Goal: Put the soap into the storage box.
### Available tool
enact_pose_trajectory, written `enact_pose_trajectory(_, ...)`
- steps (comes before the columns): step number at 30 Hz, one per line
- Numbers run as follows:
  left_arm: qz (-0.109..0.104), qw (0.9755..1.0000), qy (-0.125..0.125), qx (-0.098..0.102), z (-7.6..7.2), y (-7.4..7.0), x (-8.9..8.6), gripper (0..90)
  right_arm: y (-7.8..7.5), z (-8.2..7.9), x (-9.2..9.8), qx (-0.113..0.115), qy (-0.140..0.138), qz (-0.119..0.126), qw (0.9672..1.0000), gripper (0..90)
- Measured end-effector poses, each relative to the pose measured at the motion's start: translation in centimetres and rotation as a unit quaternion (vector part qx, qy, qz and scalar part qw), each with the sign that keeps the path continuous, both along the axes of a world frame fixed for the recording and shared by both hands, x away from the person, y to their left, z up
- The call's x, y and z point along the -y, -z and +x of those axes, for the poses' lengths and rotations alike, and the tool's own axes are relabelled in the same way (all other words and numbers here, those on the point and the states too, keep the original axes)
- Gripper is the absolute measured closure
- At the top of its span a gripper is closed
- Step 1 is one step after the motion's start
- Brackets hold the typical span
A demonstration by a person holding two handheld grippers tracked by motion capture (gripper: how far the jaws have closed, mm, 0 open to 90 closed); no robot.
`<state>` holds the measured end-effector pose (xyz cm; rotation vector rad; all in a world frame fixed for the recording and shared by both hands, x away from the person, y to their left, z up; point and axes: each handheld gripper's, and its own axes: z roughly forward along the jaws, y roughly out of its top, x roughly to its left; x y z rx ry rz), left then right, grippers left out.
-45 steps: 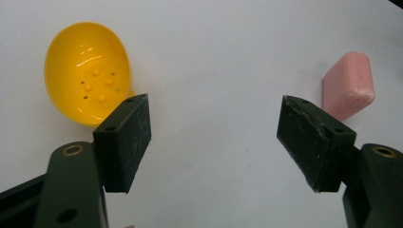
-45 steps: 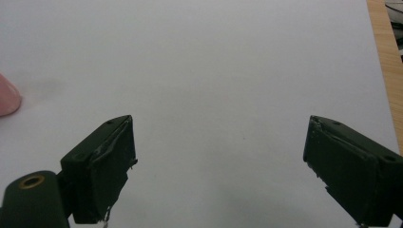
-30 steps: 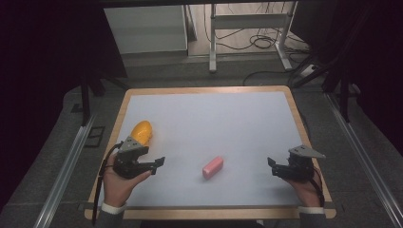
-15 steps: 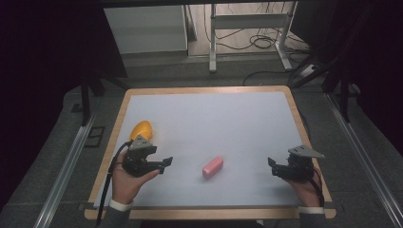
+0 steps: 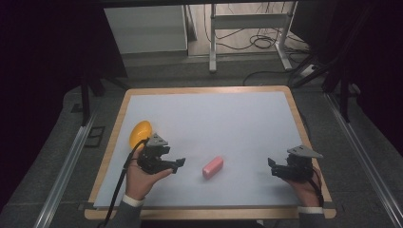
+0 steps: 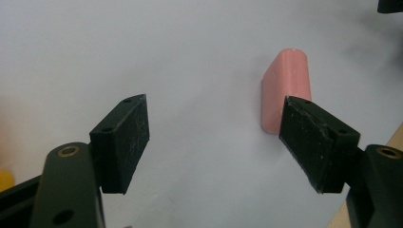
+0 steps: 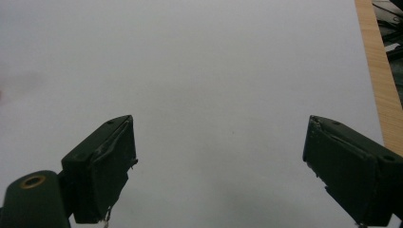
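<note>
Tongs first: both pairs I am working stand wide apart and hold nothing.

Item 1, tabletop (image 5: 285,95): wooden rim around a pale sheet, taking up the middle of the high view. Largest thing on record. The same pale sheet runs behind my jaws in both gripper views, and a strip of wooden rim runs down the right edge of the right gripper view.

Item 2, left tongs (image 5: 175,165): lower left of the high view, held in my left hand (image 5: 142,178), jaws pointing toward frame right at the pink block. In the left gripper view these tongs (image 6: 214,137) rise from the bottom corners with open sheet between them.

Item 3, right tongs (image 5: 272,167): lower right of the high view, held in my right hand (image 5: 306,187), jaws pointing toward frame left. A grey three-cornered plate sits on top. In the right gripper view the tongs (image 7: 218,166) frame bare sheet.

Item 4, yellow object (image 5: 140,133): rounded, left of centre in the high view, just above and behind the left tongs. I cannot tell what it is.

Item 5, pink block (image 5: 212,166): small, oblong, rounded ends, lying flat on the sheet below centre of the high view, between the two tongs and nearer the left pair, apart from both. In the left gripper view the block (image 6: 285,85) lies right of centre, just beyond the right-hand jaw.
</note>
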<state>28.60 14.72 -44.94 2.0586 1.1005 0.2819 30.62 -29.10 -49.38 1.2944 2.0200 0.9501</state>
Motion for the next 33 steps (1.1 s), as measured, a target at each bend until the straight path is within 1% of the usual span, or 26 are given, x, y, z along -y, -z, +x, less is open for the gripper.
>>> enact_pose_trajectory(6, 0.002, 1.0, 0.01, -0.002, 0.4, 0.0, 1.0, 25.7, 0.0, 0.0, 0.0, 0.0, 0.0, -0.002, 1.0, 10.3)
enact_pose_trajectory(10, 0.004, 0.9999, 0.015, -0.007, 0.6, 0.3, 1.5, 25.6, 0.1, 0.0, 0.0, -0.001, 0.0, -0.002, 1.0, 10.3)
enact_pose_trajectory(14, 0.005, 0.9997, 0.023, -0.009, 0.7, 0.4, 1.9, 25.6, 0.1, 0.0, 0.1, -0.002, 0.001, -0.001, 1.0, 10.3)
enact_pose_trajectory(25, 0.01, 0.9993, 0.033, -0.014, 0.9, 0.6, 3.0, 25.7, 0.1, 0.0, 0.0, -0.003, 0.003, -0.003, 1.0, 10.3)
enact_pose_trajectory(28, 0.014, 0.999, 0.041, -0.014, 0.6, 0.7, 3.6, 25.9, 0.1, 0.0, 0.1, -0.003, 0.004, -0.002, 1.0, 10.3)
enact_pose_trajectory(33, 0.017, 0.9985, 0.049, -0.017, 0.7, 0.9, 4.5, 25.8, 0.1, 0.1, 0.2, -0.004, 0.005, -0.002, 1.0, 10.4)
